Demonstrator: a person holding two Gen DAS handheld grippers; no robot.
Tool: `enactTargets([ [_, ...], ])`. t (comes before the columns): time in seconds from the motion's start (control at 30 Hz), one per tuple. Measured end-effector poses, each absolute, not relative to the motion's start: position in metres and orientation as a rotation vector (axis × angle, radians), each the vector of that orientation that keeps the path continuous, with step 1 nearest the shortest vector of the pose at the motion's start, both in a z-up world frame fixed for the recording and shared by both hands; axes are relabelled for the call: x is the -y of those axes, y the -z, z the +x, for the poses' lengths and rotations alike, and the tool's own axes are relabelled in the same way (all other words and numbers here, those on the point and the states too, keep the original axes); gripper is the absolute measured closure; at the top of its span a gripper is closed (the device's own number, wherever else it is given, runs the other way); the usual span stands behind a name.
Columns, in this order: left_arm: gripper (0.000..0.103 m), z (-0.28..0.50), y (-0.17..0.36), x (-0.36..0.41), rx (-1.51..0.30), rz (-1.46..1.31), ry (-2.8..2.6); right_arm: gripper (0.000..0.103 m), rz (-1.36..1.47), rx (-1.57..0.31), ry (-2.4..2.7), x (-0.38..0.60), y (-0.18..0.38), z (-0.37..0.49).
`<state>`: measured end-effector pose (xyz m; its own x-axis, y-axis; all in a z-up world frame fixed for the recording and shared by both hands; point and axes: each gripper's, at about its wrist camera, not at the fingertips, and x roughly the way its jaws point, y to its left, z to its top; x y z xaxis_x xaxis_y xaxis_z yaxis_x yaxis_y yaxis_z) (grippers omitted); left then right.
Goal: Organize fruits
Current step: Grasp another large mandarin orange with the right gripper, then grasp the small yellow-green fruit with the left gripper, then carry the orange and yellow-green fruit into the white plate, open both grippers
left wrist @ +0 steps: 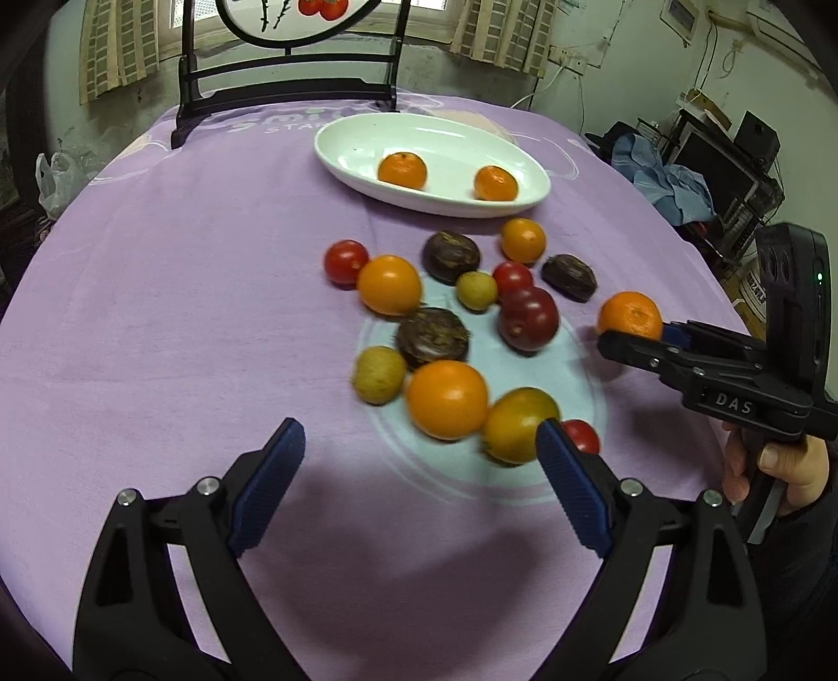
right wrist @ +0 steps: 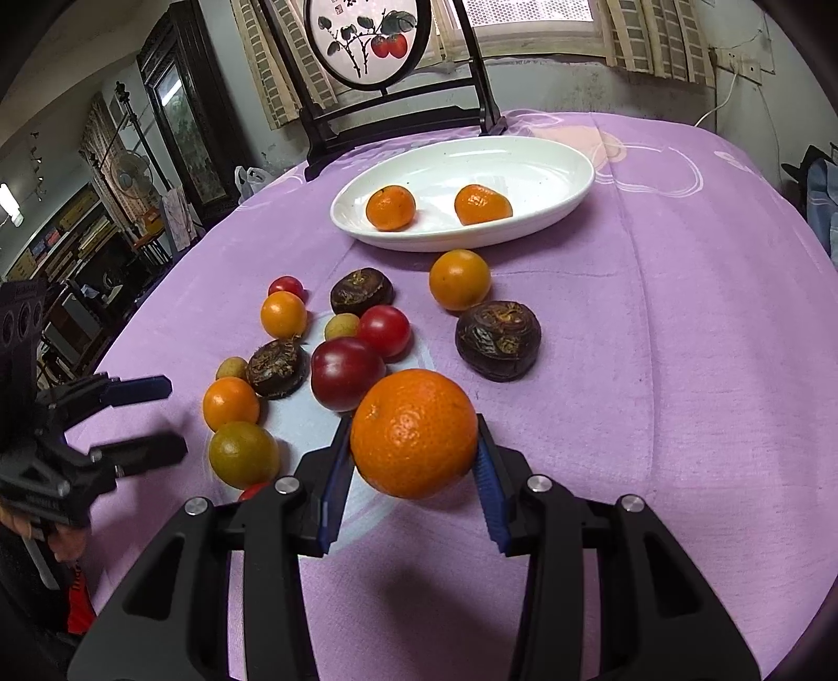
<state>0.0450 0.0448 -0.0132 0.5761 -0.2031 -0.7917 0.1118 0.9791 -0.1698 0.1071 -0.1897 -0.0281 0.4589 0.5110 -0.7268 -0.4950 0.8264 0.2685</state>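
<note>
My right gripper is shut on a mandarin, both blue pads pressing its sides a little above the purple cloth; from the left wrist view the same gripper and mandarin are at the right. A white oval dish at the back holds two mandarins. Several loose fruits lie in the middle: orange tomatoes, red ones, dark water chestnuts, a plum. My left gripper stands open, nothing between its fingers, near a greenish fruit.
A black-framed painted screen stands on the table's far edge behind the dish. A hand holds the right gripper. Shelves and clutter sit beyond the table's right side. Bare purple cloth lies right of the fruits.
</note>
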Motion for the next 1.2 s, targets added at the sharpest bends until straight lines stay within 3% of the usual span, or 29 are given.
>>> enactTargets([
  [0.1,0.013,0.047,0.018,-0.056,-0.95,-0.08,0.181,0.06,0.018,-0.904,-0.624,0.189,0.028,0.107],
  [0.23,0.028,0.048,0.029,-0.063,-0.975,-0.037,0.217,0.06,0.015,-0.907,-0.627,0.187,0.028,0.107],
  [0.67,0.041,0.084,0.042,-0.057,-0.961,0.083,0.194,0.06,0.01,-0.916,-0.64,0.184,0.03,0.107],
  [0.8,0.057,0.088,0.04,-0.051,-0.951,0.073,0.216,0.06,0.005,-0.918,-0.642,0.184,0.031,0.106],
  [0.97,0.068,0.091,0.042,-0.047,-0.934,0.066,0.227,0.06,-0.001,-0.918,-0.646,0.183,0.031,0.106],
  [1.0,0.076,0.09,0.043,-0.044,-0.922,0.074,0.242,0.06,-0.001,-0.918,-0.645,0.183,0.031,0.106],
  [1.2,0.076,0.087,0.038,-0.044,-0.908,0.059,0.229,0.06,0.008,-0.917,-0.636,0.185,0.031,0.106],
])
